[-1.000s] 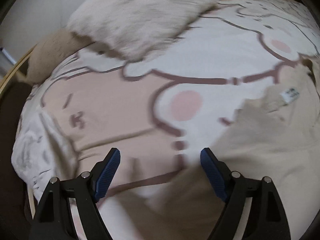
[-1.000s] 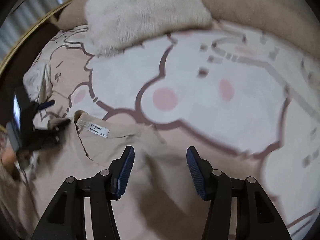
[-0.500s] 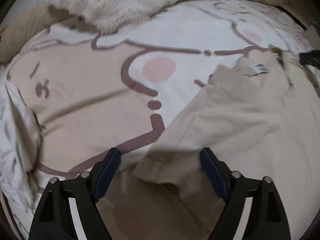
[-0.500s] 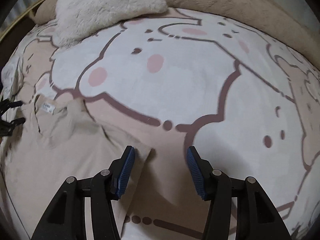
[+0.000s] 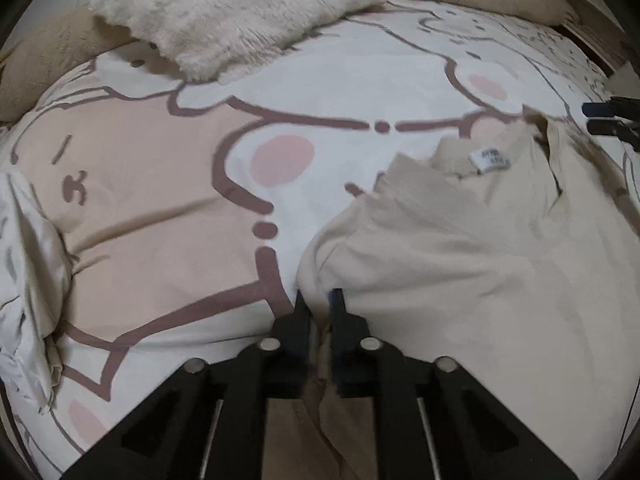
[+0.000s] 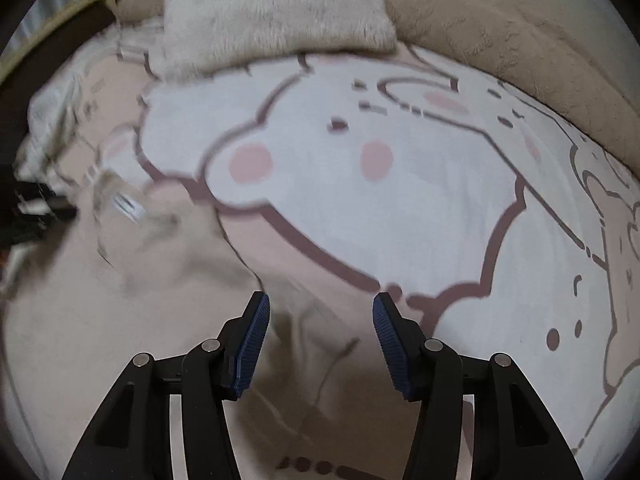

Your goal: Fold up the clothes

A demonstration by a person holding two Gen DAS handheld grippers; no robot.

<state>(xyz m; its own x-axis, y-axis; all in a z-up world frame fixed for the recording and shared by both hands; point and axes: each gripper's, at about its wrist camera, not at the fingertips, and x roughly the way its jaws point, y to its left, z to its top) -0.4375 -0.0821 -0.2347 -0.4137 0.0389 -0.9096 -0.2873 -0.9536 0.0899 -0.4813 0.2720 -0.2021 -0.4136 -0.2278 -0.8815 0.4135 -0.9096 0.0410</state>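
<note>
Beige shirt (image 5: 460, 264) lies on the bed (image 5: 168, 200). Left claw (image 5: 320, 300) has just snapped together on its sleeve edge; it looks pinched, though blurry. Right claw (image 6: 320, 320) stays apart above the other sleeve. First fold can start.

Left gripper (image 5: 319, 300): matte black angular linkage arms bore round silver screw heads. Right gripper (image 6: 321, 312): matching black frame with silver screws, its two fingers faced with ribbed dark-blue pads (image 6: 253, 340).
</note>
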